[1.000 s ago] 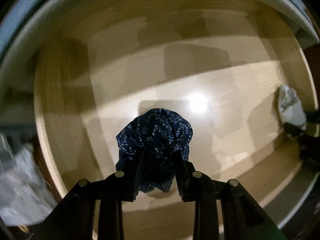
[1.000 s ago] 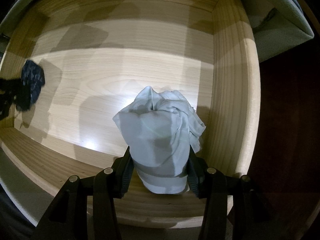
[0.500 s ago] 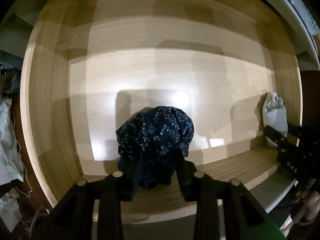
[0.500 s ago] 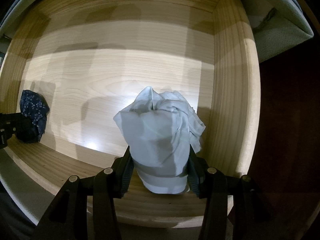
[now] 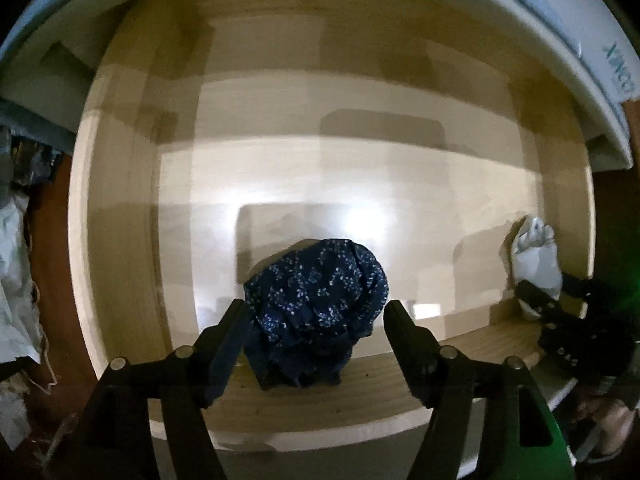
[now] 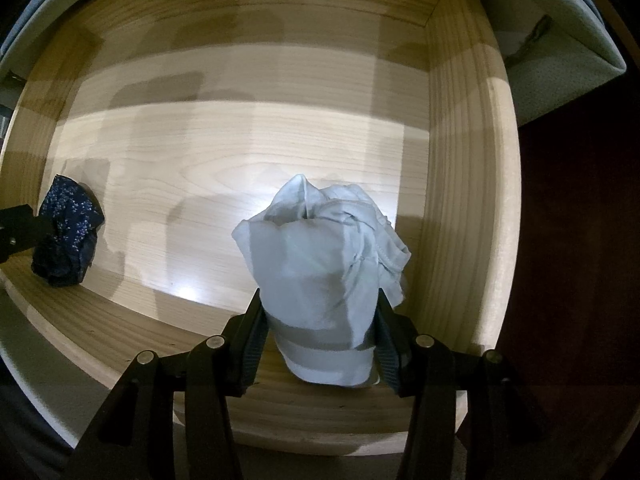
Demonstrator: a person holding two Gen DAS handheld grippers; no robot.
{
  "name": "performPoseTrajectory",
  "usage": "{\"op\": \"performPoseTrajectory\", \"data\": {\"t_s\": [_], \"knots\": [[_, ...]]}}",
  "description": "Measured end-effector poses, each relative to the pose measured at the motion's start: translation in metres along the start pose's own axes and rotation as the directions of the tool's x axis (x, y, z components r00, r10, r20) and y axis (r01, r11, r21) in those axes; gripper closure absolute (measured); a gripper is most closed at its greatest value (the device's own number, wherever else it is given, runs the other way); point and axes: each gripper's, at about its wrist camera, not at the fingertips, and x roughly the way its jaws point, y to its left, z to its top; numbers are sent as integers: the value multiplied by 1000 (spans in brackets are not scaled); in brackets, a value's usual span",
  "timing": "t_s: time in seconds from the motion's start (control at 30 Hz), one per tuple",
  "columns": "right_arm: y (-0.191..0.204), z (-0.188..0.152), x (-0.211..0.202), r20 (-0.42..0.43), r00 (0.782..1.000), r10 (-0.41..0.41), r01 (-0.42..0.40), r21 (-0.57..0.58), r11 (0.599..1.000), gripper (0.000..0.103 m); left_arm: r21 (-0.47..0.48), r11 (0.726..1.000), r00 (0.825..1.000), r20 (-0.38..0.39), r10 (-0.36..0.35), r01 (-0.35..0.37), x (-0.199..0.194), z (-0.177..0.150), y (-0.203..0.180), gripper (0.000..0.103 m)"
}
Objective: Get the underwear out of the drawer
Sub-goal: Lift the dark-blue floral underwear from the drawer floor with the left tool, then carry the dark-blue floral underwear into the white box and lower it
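Left tool (image 5: pixel 316 316) jaws spread wide, navy dotted underwear (image 5: pixel 316 312) loose between them, resting on wooden drawer (image 5: pixel 120 216) front rim; right tool (image 6: pixel 318 336) clamped on pale grey underwear (image 6: pixel 324 280) above rim; teal lettering (image 5: pixel 618 68) top right, mirrored, unreadable.

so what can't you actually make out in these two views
- Left wrist view: whether the dark blue underwear rests on the drawer front rim or hangs; the open left gripper fingers and the bundle hide its underside.
- Right wrist view: the pale underwear bottom, hidden by the right gripper.
- Left wrist view: clutter at left edge, blurred, cut off.
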Motion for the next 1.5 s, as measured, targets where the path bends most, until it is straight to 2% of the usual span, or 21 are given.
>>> {"op": "performPoseTrajectory", "data": {"t_s": [0.33, 0.53, 0.73, 1.03, 1.1, 1.2, 1.27, 1.5], "knots": [[-1, -1, -5, 3, 1000, 5, -5, 0, 1000, 56, 5, 998, 997, -45, 63, -63, 20, 15, -7, 32], [-3, -2, -5, 4, 1000, 6, -6, 1, 1000, 55, 19, 997, 995, -66, 80, -79, 32, 16, -13, 32], [-5, -2, -5, 4, 1000, 9, -9, 0, 1000, 55, -11, 997, 991, -108, 81, -83, 39, 22, -12, 32], [-5, -2, -6, 5, 1000, 10, -10, 0, 1000, 55, 1, 995, 989, -109, 97, -98, 45, 25, -14, 32], [-5, -2, -6, 6, 1000, 10, -10, 0, 1000, 55, -6, 995, 989, -106, 99, -100, 44, 23, -15, 36], [-5, -2, -6, 6, 1000, 10, -10, 0, 1000, 55, -21, 995, 991, -97, 95, -97, 41, 22, -15, 49], [-5, -1, -5, 6, 1000, 11, -11, 0, 1000, 55, -19, 996, 992, -90, 90, -92, 40, 22, -18, 63], [-4, -4, -10, 9, 1000, 14, -14, 2, 1000, 55, -25, 995, 993, -70, 91, -93, 36, 17, -20, 70]]}}
